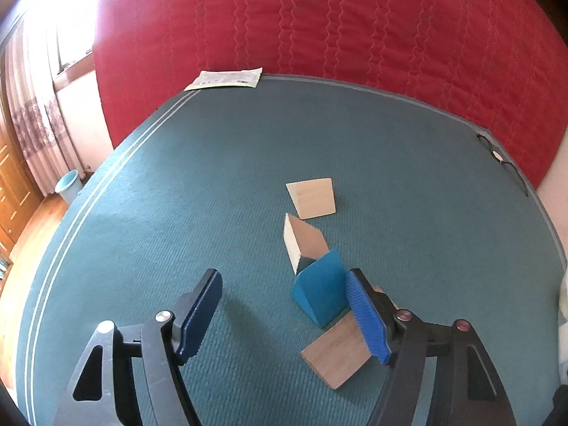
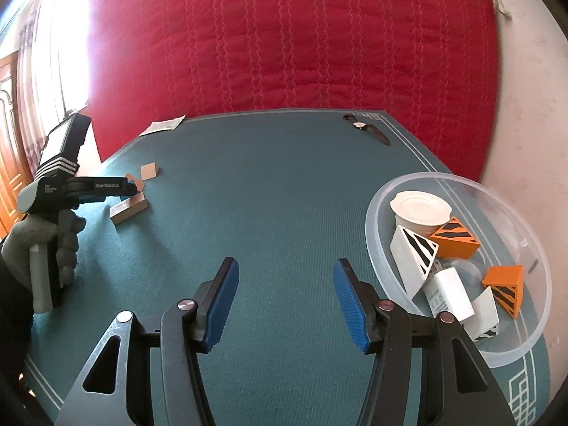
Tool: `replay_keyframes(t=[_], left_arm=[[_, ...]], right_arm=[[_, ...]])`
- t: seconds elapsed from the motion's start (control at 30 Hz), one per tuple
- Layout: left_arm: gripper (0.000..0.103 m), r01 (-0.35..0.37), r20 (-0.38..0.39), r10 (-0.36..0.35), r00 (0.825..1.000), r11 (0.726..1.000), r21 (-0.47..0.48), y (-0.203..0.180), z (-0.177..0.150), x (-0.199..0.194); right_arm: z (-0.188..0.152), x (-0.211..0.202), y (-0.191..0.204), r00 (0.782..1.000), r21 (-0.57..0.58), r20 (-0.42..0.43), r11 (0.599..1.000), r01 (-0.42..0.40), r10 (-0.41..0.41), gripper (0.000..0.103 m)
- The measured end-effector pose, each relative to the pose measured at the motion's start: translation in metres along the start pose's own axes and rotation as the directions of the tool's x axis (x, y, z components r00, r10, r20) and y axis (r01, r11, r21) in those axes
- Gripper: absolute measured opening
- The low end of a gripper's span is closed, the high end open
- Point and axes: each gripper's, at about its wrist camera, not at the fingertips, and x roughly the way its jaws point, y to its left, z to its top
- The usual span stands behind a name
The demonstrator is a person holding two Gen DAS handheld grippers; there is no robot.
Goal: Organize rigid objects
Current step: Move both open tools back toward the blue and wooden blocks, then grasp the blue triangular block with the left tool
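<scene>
Lying just inside the left gripper (image 1: pixel 284 305)'s open right finger, blue wedge (image 1: pixel 319 291) unclamped.

Wide bare teal bench (image 2: pixel 284 195) mid-area, free to pass. Left side blocked by a wedge cluster: blue wedge (image 1: pixel 319 293) touching the left gripper (image 1: pixel 284 310) pad, wooden wedges (image 1: pixel 312 198) behind. Right edge taken by clear bowl (image 2: pixel 376 234) full of blocks. Watch (image 2: pixel 365 127) at far edge.

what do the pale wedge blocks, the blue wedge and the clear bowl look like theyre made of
Pale wedge blocks: likely unfinished wood, light tan with faint grain and a matte face. Blue wedge: probably painted wood or plastic, even matte colour, no grain showing. Clear bowl: looks like translucent plastic, cloudy glossy wall.
</scene>
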Motion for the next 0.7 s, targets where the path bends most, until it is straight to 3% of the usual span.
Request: replay_keyframes(t=[0.1, 0.27, 0.37, 0.7], left_arm=[[0.067, 0.014, -0.004, -0.014, 1.0, 1.0, 0.0, 0.002, 0.0, 0.0], [0.042, 0.049, -0.007, -0.049, 0.999, 0.999, -0.001, 0.008, -0.003, -0.002], [0.034, 0.062, -0.008, -0.062, 0.998, 0.998, -0.004, 0.013, -0.005, -0.005], [0.034, 0.055, 0.0, -0.055, 0.998, 0.998, -0.024, 0.034, -0.014, -0.011]], right_arm=[[0.0, -0.001, 0.0, 1.0, 0.001, 0.0, 1.0, 0.0, 0.0, 0.057], [0.0, -0.001, 0.001, 1.0, -0.001, 0.0, 1.0, 0.0, 0.0, 0.057], [0.0, 0.0, 0.002, 1.0, -0.003, -0.002, 1.0, -0.001, 0.001, 0.057], [-0.001, 0.0, 0.004, 1.0, -0.008, -0.005, 1.0, -0.001, 0.001, 0.057]])
